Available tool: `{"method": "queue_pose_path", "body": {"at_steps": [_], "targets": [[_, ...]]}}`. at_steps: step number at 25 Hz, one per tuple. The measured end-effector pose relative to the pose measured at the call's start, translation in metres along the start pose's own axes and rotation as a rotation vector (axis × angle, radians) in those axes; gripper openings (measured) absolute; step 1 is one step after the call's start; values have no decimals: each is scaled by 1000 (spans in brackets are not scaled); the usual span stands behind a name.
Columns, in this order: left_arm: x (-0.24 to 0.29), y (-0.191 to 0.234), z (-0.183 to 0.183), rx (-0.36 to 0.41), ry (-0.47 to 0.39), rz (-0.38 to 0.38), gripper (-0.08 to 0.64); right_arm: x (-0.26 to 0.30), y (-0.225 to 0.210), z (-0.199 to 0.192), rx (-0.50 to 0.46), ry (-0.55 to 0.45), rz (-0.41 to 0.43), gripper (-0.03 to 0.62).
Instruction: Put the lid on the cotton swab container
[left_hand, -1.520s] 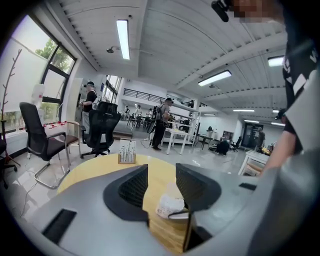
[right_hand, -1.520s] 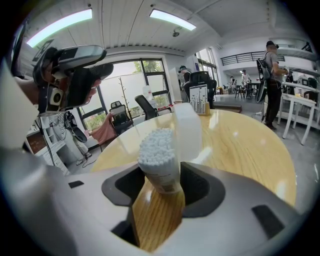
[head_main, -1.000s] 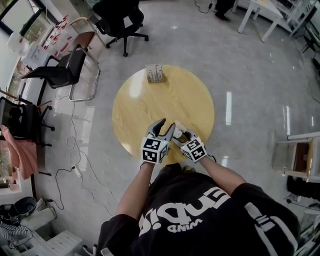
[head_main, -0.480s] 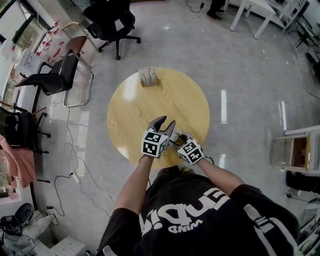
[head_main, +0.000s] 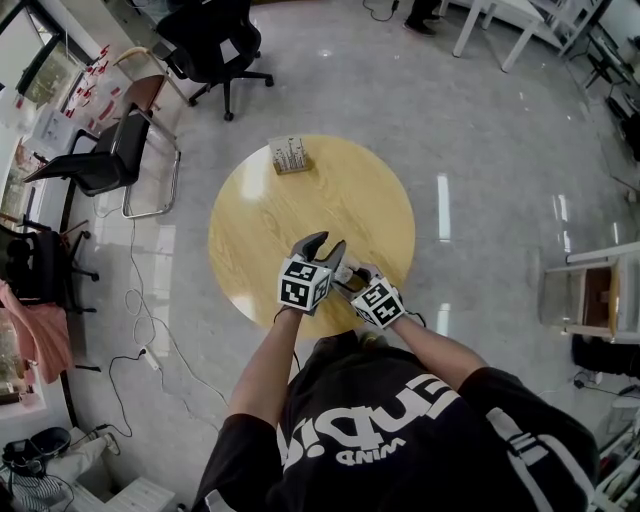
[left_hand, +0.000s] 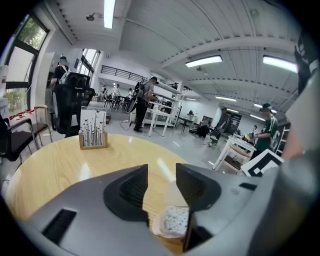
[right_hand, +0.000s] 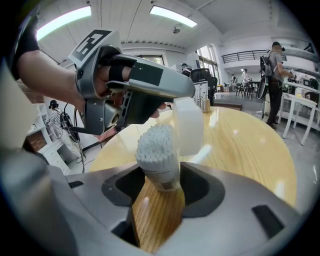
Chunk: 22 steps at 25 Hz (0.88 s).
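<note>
Steadying for capping: right gripper (right_hand: 159, 181) clamped on cotton swab container (right_hand: 158, 155) | left gripper (left_hand: 161, 174) pinches lid (right_hand: 189, 125) just beside its open top.

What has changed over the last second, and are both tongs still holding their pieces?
The left tongs, shut on the translucent white plastic lid, have edged down and in toward the open top of the clear cotton swab container; the lid is not on yet. Unchanged: the right tongs keep gripping the container, tilted, over the round wooden table.
</note>
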<state>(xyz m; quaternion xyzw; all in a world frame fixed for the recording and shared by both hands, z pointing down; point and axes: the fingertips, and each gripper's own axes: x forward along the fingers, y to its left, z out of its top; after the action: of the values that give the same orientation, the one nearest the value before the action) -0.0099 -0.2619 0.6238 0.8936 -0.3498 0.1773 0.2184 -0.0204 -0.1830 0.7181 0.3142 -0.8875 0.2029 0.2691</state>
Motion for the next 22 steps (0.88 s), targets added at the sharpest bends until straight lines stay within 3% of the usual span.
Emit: {"method": "queue_pose_path", "body": {"at_steps": [22], "targets": [[-30,-3,-15,-13,-6,1,166,-1,3,-6,-4,15,1,215]]}}
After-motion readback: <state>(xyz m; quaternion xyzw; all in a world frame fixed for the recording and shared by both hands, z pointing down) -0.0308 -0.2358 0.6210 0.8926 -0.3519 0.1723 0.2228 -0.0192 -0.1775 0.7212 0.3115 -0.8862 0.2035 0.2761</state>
